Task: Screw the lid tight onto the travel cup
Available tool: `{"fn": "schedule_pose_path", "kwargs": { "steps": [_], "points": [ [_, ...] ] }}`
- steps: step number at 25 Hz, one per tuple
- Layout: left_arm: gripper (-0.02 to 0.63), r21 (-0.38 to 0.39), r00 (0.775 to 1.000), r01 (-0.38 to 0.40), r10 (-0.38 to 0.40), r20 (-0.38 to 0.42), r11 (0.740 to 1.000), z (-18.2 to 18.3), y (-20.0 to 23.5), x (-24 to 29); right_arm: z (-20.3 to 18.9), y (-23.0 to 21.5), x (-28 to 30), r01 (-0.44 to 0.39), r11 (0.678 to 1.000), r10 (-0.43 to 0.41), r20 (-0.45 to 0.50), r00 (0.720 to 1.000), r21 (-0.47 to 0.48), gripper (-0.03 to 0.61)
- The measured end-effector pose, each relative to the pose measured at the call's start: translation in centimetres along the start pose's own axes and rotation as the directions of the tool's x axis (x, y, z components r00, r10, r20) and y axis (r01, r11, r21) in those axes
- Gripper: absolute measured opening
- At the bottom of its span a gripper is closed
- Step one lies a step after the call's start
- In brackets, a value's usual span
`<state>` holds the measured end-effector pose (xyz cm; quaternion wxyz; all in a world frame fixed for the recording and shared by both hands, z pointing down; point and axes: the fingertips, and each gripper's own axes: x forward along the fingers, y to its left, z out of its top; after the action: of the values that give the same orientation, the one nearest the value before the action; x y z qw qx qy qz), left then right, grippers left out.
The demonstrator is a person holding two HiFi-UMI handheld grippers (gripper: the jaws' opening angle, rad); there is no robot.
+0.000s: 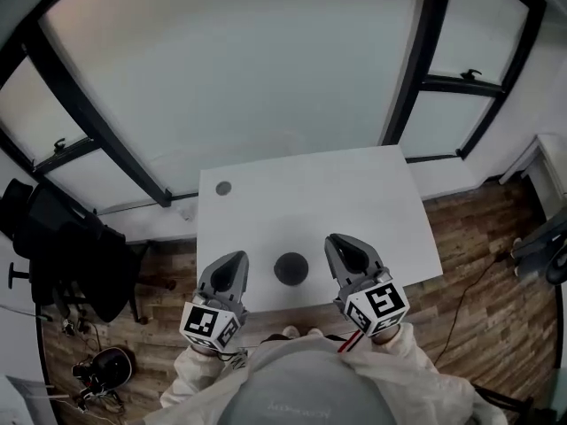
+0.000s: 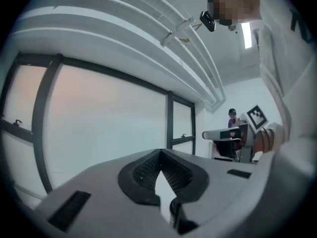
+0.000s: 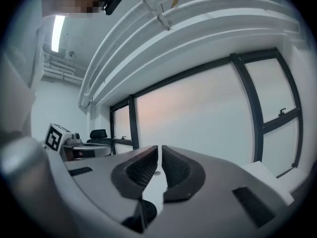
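Left gripper (image 1: 234, 264): jaws pressed together, nothing between them. Right gripper (image 1: 345, 248): jaws nearly touching, a thin slit left, also empty. Hands hidden under the 2 marker cubes; only white sleeves (image 1: 409, 351) show. Travel cup (image 1: 291, 268) is seen from straight above as 1 dark round shape; lid and body cannot be told apart. It stands near the front edge of the white table (image 1: 354, 193), between the 2 grippers, touching neither. Both grippers are held low, jaws pointing away from the person toward the window (image 1: 239, 60).
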<state>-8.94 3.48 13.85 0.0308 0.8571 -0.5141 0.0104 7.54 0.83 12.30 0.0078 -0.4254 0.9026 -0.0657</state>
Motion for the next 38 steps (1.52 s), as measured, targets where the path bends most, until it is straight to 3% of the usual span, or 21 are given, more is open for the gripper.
{"fn": "schedule_pose_path", "kwargs": {
  "steps": [5, 10, 18, 38],
  "points": [
    [0.008, 0.077, 0.997, -0.078, 0.079, -0.009, 0.994, 0.8, 0.3, 2.2, -0.9, -1.0, -1.2, 0.047, 0.998, -0.047, -0.020, 0.999, 0.033, 0.023],
    [0.008, 0.089, 0.995, -0.085, 0.089, -0.041, 0.992, -0.2, -1.1, 2.4, -1.9, -0.3, -1.5, 0.068, 0.996, -0.067, -0.014, 0.998, 0.057, 0.021],
    [0.008, 0.097, 0.988, -0.142, 0.146, -0.040, 0.985, -0.7, -1.7, 2.0, -2.2, -0.2, -1.5, 0.085, 0.996, -0.085, -0.005, 0.996, 0.031, 0.021],
    [0.008, 0.079, 0.983, -0.177, 0.180, -0.041, 0.981, -1.7, 0.8, 0.5, -3.3, 0.6, 0.2, 0.134, 0.991, -0.133, -0.037, 0.990, -0.001, 0.020]
  ]
}}
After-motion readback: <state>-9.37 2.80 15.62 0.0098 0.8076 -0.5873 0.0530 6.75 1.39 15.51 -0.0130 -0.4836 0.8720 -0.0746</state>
